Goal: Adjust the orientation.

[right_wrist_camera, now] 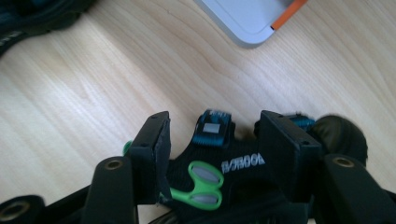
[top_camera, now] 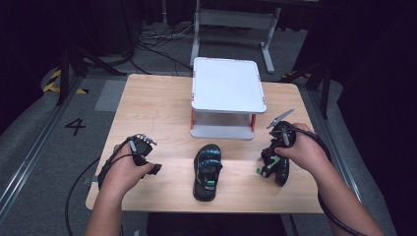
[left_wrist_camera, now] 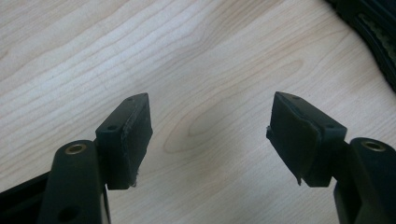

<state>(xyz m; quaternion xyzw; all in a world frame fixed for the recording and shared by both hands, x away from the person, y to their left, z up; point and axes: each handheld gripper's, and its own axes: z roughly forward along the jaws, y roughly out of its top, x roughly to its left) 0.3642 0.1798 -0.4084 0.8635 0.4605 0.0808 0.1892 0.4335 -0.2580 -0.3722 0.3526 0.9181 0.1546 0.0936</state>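
A black sandal (top_camera: 277,166) at the lower right of the frame is bracketed by the right hand-held gripper (right_wrist_camera: 212,156), whether pinched cannot be told. Its mate (top_camera: 207,171) is left mid-desk (top_camera: 157,105), apparently awaiting the spread, empty left hand-held gripper (left_wrist_camera: 210,135).

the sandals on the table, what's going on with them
A person works at a wooden table with a gripper in each hand. The right gripper has its jaws around a black sandal with green and blue trim near the table's right edge; whether the pads press on it I can't tell. The matching sandal lies in the middle, untouched. The left gripper is open over bare wood. A white two-tier rack stands behind.
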